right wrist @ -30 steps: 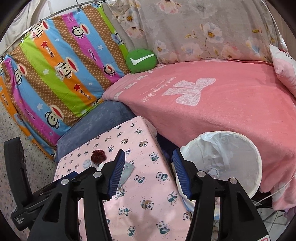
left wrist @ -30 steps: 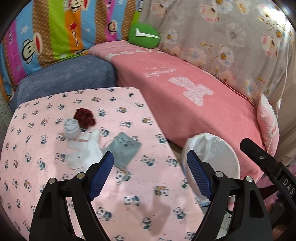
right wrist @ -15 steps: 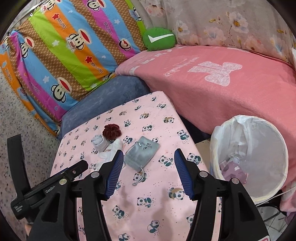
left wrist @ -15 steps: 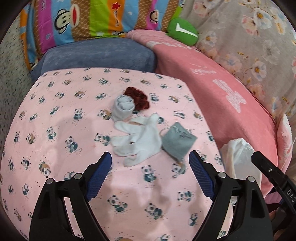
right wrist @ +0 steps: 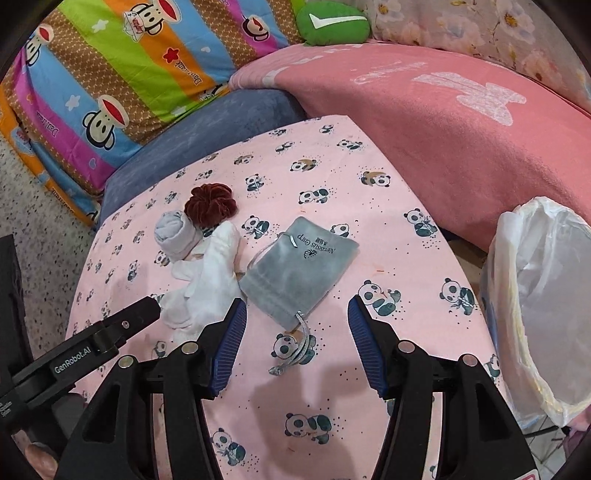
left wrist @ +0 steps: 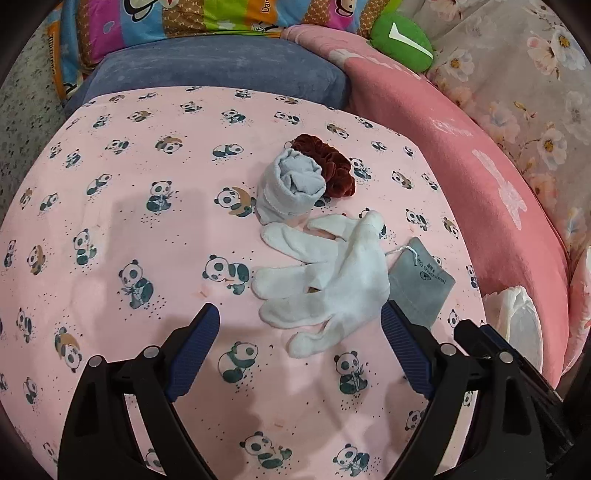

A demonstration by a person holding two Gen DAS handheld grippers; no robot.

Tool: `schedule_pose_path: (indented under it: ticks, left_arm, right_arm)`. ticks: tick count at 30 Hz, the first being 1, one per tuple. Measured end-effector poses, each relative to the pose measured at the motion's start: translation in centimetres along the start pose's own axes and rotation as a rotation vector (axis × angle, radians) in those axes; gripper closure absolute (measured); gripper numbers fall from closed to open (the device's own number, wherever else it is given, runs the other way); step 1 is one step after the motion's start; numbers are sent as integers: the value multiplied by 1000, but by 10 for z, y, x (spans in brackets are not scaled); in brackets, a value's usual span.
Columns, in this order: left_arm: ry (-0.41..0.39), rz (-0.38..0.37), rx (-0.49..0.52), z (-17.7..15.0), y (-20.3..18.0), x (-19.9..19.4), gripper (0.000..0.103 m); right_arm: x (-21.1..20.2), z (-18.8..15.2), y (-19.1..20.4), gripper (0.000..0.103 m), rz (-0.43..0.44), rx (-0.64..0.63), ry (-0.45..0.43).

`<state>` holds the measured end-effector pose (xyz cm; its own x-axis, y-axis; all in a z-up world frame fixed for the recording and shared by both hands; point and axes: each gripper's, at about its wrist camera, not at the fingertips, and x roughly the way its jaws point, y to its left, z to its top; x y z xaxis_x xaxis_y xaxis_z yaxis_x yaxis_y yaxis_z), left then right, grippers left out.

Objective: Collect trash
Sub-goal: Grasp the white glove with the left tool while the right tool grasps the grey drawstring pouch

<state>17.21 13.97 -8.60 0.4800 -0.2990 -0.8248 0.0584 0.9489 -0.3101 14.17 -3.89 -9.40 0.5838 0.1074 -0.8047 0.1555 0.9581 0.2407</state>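
On the pink panda-print table (left wrist: 110, 229) lie a white glove (left wrist: 332, 280), a rolled light-grey sock (left wrist: 291, 188), a dark red scrunchie (left wrist: 332, 166) and a grey drawstring pouch (left wrist: 421, 288). My left gripper (left wrist: 299, 343) is open and empty, just short of the glove. My right gripper (right wrist: 297, 343) is open and empty, above the pouch (right wrist: 299, 266) and its cord. The glove (right wrist: 207, 280), sock (right wrist: 173, 232) and scrunchie (right wrist: 210, 203) lie to its left. A white-lined trash bin (right wrist: 539, 302) stands to the right of the table.
A pink blanket-covered sofa (right wrist: 461, 122) runs behind and right of the table. A blue cushion (left wrist: 221, 70), a striped monkey-print cover (right wrist: 110, 74) and a green pillow (right wrist: 332, 22) sit at the back. The bin's edge shows in the left view (left wrist: 517, 317). Speckled floor is at left.
Both grippers have swung from the bin toward the table and come closer to the items. The left now faces the glove, the right the pouch. Both stay open.
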Motion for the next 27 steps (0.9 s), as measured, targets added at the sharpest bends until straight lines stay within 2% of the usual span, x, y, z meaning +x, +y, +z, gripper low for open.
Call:
schedule_pose_path:
  ticks: [11,13,14,15,17,18,20,22,23,27]
  left_arm:
    - [42,-26,20,24,-15,41,20]
    - [52,-39,20,24,-15,46,31]
    - [63,-52,21,24,-15,48,38]
    - [71,-57,21,23,-15,50,42]
    - [59,-49,36,22,-16,49,54]
    - [63,-54,37,21,-15,49,58]
    - [73,-64,37,19,-14,49,77]
    - [75,-69,33,17,-14,48,81]
    - [77,-75,34,15,-13,46,89]
    - [69,-79,40,7,-16,34,92]
  right_arm:
    - [57,10,-9,45,-52,10,53]
    - [60,13,-6,45,-62,-14,44]
    - [62,13,-6,47,-65,-19,44]
    - [64,14,-3,50,-68,-37,40]
    - [66,14,0,64,-77,-61,38]
    - [67,13,2,68,-83,-75,36]
    - [67,12,5,85,-85,-86,36]
    - [66,11,4,96,-61,-78,49]
    - [67,11,4,97,-60,-78,50]
    - [57,4,4,98,-38,-67,59]
